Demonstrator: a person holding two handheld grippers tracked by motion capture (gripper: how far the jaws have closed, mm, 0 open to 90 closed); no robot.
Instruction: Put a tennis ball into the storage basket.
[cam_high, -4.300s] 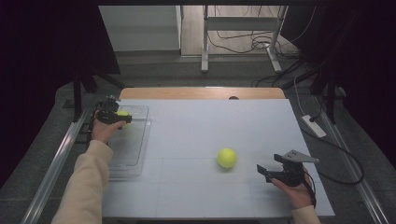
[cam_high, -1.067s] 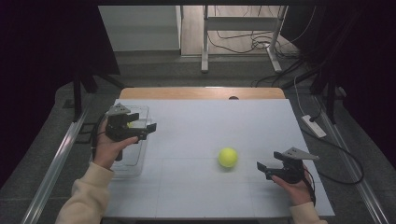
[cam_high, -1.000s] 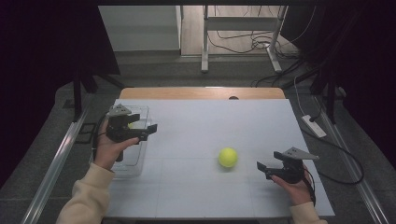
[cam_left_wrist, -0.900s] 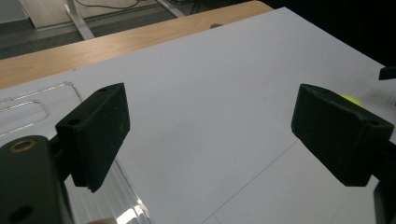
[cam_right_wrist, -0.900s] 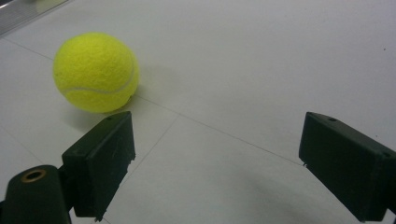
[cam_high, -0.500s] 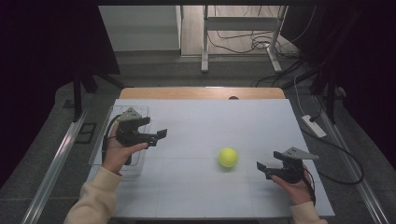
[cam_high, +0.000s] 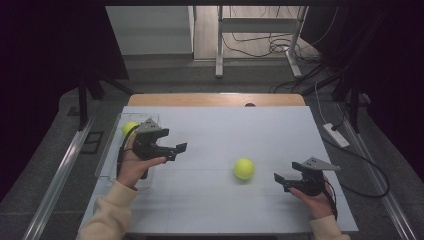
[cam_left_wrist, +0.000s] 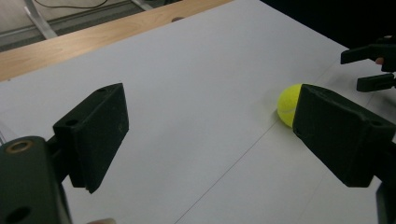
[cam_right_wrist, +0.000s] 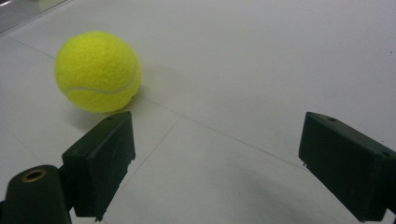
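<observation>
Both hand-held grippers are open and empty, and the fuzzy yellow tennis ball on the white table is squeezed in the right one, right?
Not quite. The fuzzy yellow tennis ball lies free on the white table, apart from the open, empty right hand-held gripper, as the high view shows. The left hand-held gripper is open and empty too.

Soft overhead light fell evenly on the white tabletop (cam_high: 215, 130), while the surroundings stayed dark. The tennis ball (cam_right_wrist: 98, 71) cast a faint shadow beneath itself; nearby black fingers (cam_right_wrist: 100, 163) looked slightly blurred.
</observation>
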